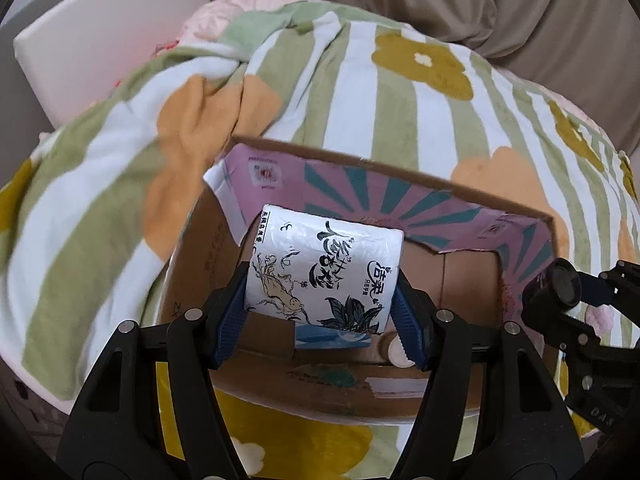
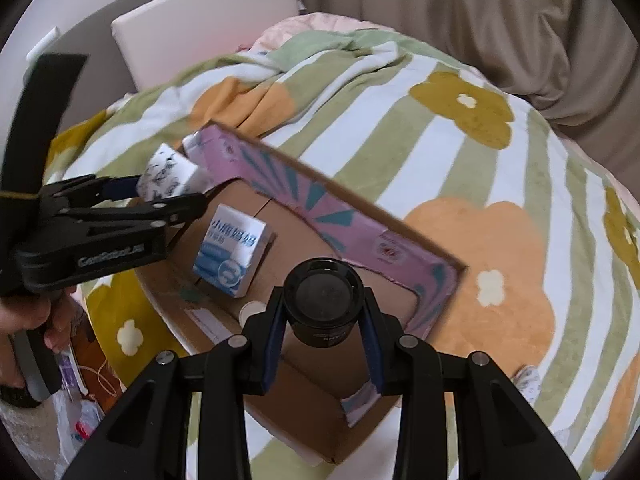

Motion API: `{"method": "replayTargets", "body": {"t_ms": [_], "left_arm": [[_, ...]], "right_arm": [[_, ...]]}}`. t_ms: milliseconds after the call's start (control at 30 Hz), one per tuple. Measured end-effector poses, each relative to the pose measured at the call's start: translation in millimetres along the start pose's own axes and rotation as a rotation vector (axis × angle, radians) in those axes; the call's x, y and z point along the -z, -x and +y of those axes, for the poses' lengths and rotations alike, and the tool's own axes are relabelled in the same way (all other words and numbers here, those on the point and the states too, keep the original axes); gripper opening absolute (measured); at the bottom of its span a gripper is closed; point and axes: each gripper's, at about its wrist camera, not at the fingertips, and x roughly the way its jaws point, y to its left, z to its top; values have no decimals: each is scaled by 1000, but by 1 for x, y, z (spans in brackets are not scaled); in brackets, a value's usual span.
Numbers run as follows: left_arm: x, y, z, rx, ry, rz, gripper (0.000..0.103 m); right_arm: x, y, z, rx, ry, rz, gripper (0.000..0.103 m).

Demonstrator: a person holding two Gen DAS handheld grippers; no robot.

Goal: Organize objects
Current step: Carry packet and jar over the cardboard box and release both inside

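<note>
My left gripper (image 1: 322, 300) is shut on a wrapped toilet paper roll (image 1: 324, 268) printed with black characters, held over the open cardboard box (image 1: 460, 190). In the right wrist view the same roll (image 2: 170, 176) hangs above the box's left corner. My right gripper (image 2: 324, 320) is shut on a black cylindrical jar (image 2: 323, 300), held over the box (image 2: 400, 240). The jar (image 1: 554, 284) also shows at the right of the left wrist view. On the box floor lie a blue and white carton (image 2: 232, 256) and a small white-capped item (image 2: 251, 312).
The box sits on a bed covered by a green and white striped blanket (image 1: 400, 100) with yellow and orange flowers. A white headboard panel (image 2: 200, 24) and grey curtains (image 2: 480, 20) stand behind. A person's hand (image 2: 24, 316) holds the left gripper; clutter lies on the floor below it.
</note>
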Motion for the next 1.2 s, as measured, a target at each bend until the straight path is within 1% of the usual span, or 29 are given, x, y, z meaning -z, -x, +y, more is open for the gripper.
{"method": "replayTargets", "body": {"t_ms": [167, 233, 267, 300, 333, 367, 400, 433, 467, 567, 800, 933, 1100, 1200], "left_arm": [[-4, -2, 4, -13, 5, 6, 62], [-7, -1, 3, -15, -10, 5, 62], [-8, 0, 2, -16, -21, -2, 64], [-10, 1, 0, -21, -30, -9, 66], [-11, 2, -2, -31, -40, -14, 81], [-13, 3, -5, -43, -49, -17, 103], [-15, 4, -6, -48, -57, -26, 102], [-15, 5, -9, -49, -65, -30, 103], [-16, 6, -11, -50, -72, -32, 103], [-19, 6, -13, -61, -82, -26, 103], [-20, 7, -11, -42, -64, -16, 103], [-20, 14, -11, -30, -57, -26, 103], [-22, 29, -14, -19, -53, -44, 103], [-24, 46, -20, -11, -63, -70, 103]], "right_arm": [[-3, -3, 6, -15, 19, 3, 33], [-4, -5, 8, -27, 25, 12, 33], [-4, -7, 9, -30, 25, 18, 33], [-5, -9, 10, -39, 25, 28, 33], [-4, -12, 11, -48, 26, 48, 35], [-3, -14, 12, -48, 28, 58, 53], [-2, -15, 13, -45, 32, 62, 66], [-1, -16, 13, -44, 37, 60, 91], [2, -16, 14, -44, 42, 53, 101], [7, -16, 14, -32, 49, 40, 102], [13, -15, 10, -11, 51, 46, 102], [14, -10, 9, -13, 47, 44, 102], [13, 4, 9, -7, 44, 20, 102], [14, 24, 8, 15, 52, -17, 102]]}}
